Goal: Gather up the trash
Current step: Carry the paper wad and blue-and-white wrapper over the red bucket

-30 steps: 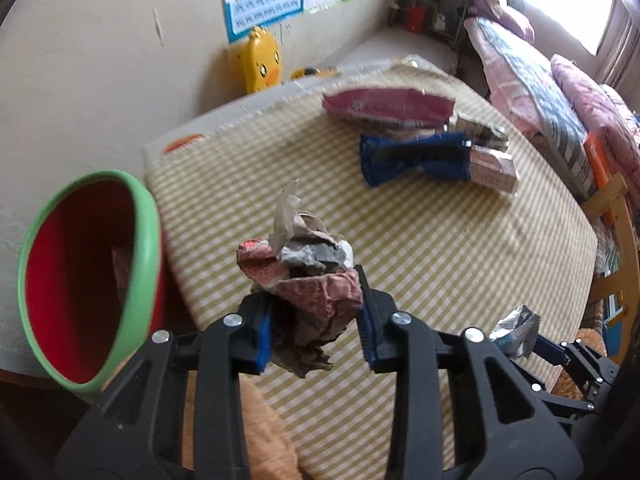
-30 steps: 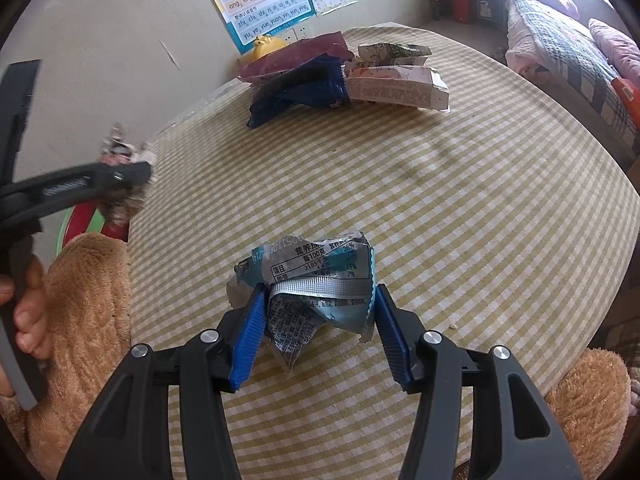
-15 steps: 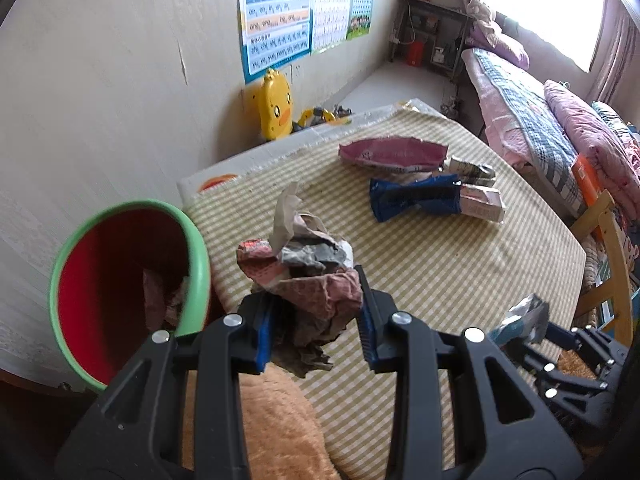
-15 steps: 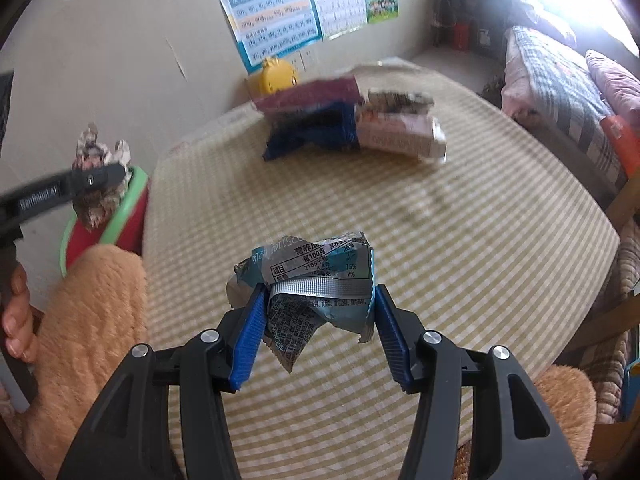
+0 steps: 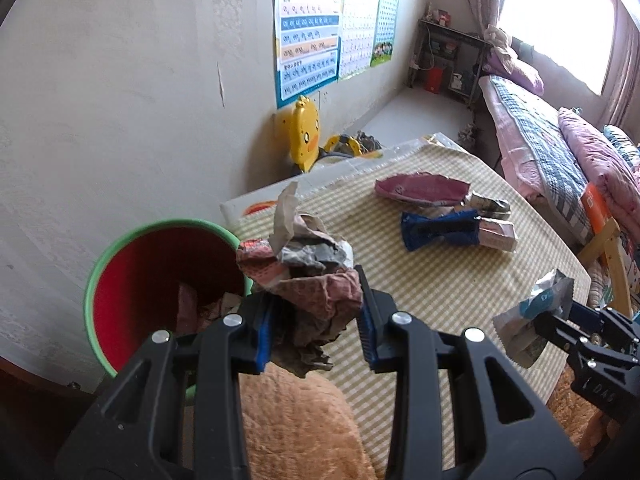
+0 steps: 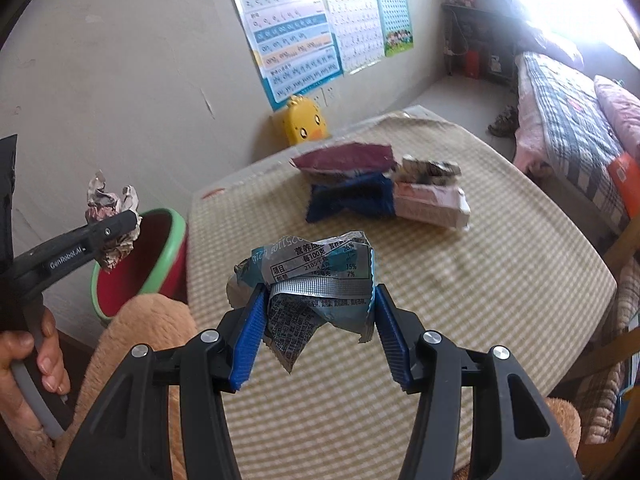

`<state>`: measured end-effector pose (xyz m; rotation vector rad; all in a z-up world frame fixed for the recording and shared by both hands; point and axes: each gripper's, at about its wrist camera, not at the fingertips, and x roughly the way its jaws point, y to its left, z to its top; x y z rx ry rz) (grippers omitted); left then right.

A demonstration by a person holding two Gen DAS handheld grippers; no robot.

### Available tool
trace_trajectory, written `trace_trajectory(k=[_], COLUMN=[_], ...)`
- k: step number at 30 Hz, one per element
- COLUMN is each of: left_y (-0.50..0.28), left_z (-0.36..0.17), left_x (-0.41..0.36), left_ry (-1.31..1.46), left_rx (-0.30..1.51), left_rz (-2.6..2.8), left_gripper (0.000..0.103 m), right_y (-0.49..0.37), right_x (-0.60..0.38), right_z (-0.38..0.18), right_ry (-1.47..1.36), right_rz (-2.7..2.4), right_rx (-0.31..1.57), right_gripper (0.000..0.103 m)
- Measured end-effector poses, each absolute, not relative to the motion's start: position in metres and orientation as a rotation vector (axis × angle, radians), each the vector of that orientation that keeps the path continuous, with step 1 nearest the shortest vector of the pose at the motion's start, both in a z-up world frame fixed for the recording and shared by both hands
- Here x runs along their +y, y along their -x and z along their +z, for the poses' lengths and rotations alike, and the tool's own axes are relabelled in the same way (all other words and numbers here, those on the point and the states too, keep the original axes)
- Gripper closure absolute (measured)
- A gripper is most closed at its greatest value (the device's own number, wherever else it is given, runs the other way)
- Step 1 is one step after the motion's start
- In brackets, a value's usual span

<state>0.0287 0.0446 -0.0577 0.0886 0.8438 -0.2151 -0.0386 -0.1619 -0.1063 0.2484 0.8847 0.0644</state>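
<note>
Left gripper (image 5: 314, 326) clamps a crumpled paper wad (image 5: 306, 280), held just beside the rim of the red bin (image 5: 160, 280) at 9 o'clock. Right gripper (image 6: 316, 330) pinches a silver-blue wrapper (image 6: 316, 280) above the table (image 6: 480, 300). Judgement: centre the wad over the bin mouth before releasing, or it may catch the rim.

Bin (image 5: 160, 280) left of table (image 5: 440, 280)

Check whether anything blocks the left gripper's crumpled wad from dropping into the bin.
Nothing visible does. The left gripper holds the crumpled wad at the rim of the open red bin, which already contains some trash.
</note>
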Motion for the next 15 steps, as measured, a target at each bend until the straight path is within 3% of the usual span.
trace_trajectory(k=[15], left_y=[-0.03], left_z=[-0.055], left_x=[0.076], left_ry=[-0.079], left_rx=[0.818], left_rz=[-0.155], left_gripper=[0.07], right_y=[0.018], right_x=[-0.129], right_z=[-0.093], right_ry=[-0.207], right_rz=[0.111], right_rx=[0.869], right_gripper=[0.052])
